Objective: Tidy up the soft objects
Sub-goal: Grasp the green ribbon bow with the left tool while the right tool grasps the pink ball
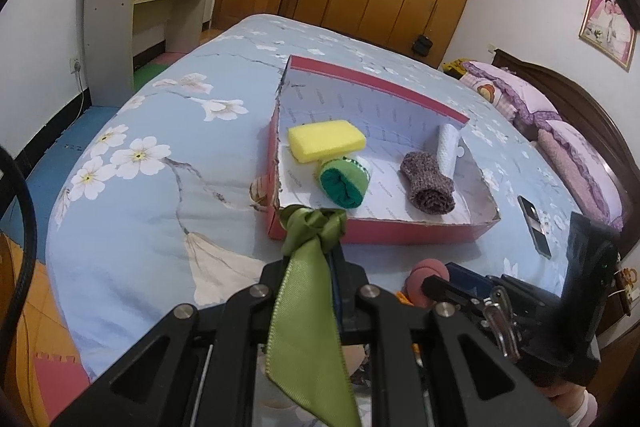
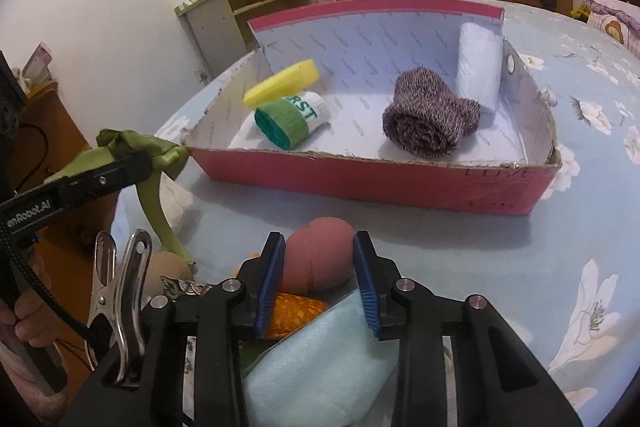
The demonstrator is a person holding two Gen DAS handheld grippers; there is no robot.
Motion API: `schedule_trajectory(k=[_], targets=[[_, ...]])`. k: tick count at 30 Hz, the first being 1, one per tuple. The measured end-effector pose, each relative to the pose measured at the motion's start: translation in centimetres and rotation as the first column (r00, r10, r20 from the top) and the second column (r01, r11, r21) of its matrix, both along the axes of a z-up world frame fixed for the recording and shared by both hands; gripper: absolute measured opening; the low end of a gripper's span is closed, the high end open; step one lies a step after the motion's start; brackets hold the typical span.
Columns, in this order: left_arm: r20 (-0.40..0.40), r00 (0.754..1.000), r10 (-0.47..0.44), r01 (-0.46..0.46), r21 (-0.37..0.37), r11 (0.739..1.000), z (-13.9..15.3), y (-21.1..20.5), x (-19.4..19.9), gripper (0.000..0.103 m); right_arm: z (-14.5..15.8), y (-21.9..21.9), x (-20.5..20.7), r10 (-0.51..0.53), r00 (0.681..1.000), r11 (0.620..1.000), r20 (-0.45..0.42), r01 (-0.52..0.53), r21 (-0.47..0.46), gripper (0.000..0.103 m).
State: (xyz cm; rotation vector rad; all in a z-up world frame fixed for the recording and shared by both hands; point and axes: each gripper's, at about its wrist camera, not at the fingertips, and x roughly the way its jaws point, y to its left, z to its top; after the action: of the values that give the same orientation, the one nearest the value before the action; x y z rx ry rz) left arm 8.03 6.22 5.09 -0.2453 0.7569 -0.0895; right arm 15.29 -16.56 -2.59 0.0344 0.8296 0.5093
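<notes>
A red shoebox (image 2: 360, 183) lies on the flowered bedspread. It holds a yellow sponge (image 1: 326, 141), a green-and-white rolled sock (image 1: 344, 183), a grey-purple rolled sock (image 1: 430, 183) and a white roll (image 1: 448, 147). My left gripper (image 1: 320, 247) is shut on a knotted green ribbon (image 1: 312, 223) just short of the box's near left corner, and one ribbon tail hangs back over the fingers. In the right wrist view, my right gripper (image 2: 318, 251) has both blue pads against a pink sponge ball (image 2: 318, 255) on the bed in front of the box.
Under the right gripper lie an orange item (image 2: 292, 311) and a light blue cloth (image 2: 320, 355). A beige round thing (image 2: 168, 265) sits beside them. A phone (image 1: 534, 227) lies right of the box. Purple pillows (image 1: 560, 131) line the headboard. A desk (image 1: 120, 23) stands beyond the bed.
</notes>
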Motion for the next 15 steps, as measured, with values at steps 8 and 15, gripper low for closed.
schedule_trajectory(k=[8,15], targets=[[0.025,1.000,-0.019,0.019,0.011,1.000,1.2,-0.6,-0.1,0.013,1.9,-1.0,-0.9,-0.013,0.998,0.998,0.062,0.009,0.059,0.036],[0.051,0.998,-0.037,0.035,0.027,0.999,2.4,-1.4,0.6,0.013,3.5,-1.9,-1.3,-0.030,0.994,0.997,0.106,0.022,0.079,0.036]])
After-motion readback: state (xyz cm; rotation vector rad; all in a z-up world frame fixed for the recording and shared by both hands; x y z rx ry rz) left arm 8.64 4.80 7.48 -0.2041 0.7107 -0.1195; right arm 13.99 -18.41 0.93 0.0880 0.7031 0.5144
